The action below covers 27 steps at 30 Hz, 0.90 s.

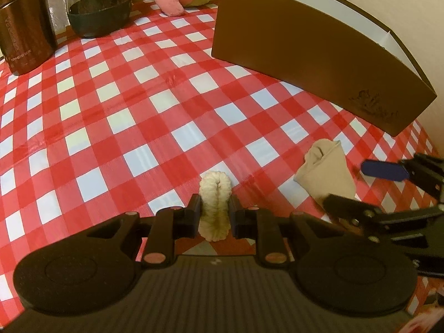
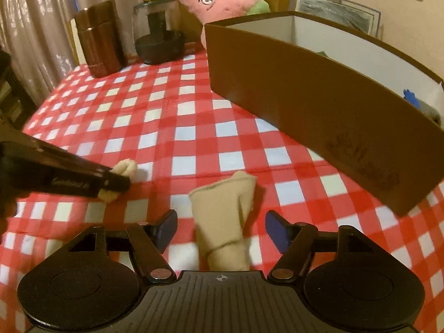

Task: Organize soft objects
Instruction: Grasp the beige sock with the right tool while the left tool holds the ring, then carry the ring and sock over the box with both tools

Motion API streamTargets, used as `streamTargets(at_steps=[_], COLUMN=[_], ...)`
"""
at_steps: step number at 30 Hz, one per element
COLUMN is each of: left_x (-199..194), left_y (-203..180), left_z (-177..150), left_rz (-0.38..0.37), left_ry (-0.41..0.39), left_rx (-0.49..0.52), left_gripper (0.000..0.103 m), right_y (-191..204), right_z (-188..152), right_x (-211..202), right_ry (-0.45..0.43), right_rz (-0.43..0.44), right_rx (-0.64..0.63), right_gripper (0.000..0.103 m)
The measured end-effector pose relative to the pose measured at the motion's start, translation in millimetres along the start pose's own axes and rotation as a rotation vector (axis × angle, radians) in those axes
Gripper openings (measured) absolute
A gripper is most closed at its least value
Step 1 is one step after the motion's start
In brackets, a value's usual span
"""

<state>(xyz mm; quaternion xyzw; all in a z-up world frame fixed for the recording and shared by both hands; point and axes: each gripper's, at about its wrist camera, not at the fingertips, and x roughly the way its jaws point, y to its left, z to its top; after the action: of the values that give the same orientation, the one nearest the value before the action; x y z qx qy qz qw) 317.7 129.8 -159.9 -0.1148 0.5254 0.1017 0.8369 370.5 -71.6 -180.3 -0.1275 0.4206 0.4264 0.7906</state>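
On a red-checked tablecloth [image 2: 194,127], the left gripper [image 1: 215,212] pinches a cream scrunchie [image 1: 215,205]; the right gripper [image 2: 220,229] stands spread around a beige sock [image 2: 224,216], brown box [image 2: 305,105] at two o'clock, sorting unfinished.

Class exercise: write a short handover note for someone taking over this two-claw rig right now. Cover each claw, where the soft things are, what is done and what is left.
Left claw: shut on the cream fuzzy roll, low over the checked tablecloth.
Right claw: open, with the beige folded cloth lying loose between its fingers.
Brown box: open-topped, at the right; something blue shows inside.
Pink plush: behind the box, untouched.
Left to do: box the roll, then the cloth, perhaps the plush.
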Motion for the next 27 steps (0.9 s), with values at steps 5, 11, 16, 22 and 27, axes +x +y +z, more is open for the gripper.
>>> streamTargets(at_steps=[5, 11, 16, 22, 27], left_x=[0.4, 0.2, -1.1, -5.0, -14.0], left_y=[0.2, 1.9, 1.0, -2.3, -5.3], left_z=[0.3, 1.0, 0.4, -0.2, 1.4], left_rz=[0.001, 0.006, 0.008, 0.007, 0.009], left_ry=[0.003, 0.004, 0.003, -0.001, -0.01], left_rx=[-0.003, -0.004, -0.001, 0.014, 0.023], left_gripper=[0.019, 0.019, 0.019, 0.019, 0.019], right_y=[3.7, 2.2, 3.6, 3.1, 1.4], right_z=[2.2, -1.2, -1.7, -2.0, 0.1], right_x=[17.0, 23.1, 20.2, 13.5, 0.3], right_ry=[0.02, 0.034, 0.029, 0.023, -0.001], right_rz=[-0.01, -0.008, 0.008, 0.028, 0.039], right_rx=[-0.039, -0.038, -0.04, -0.02, 0.003], right_gripper=[0.068, 0.039, 0.018, 0.012, 0.012])
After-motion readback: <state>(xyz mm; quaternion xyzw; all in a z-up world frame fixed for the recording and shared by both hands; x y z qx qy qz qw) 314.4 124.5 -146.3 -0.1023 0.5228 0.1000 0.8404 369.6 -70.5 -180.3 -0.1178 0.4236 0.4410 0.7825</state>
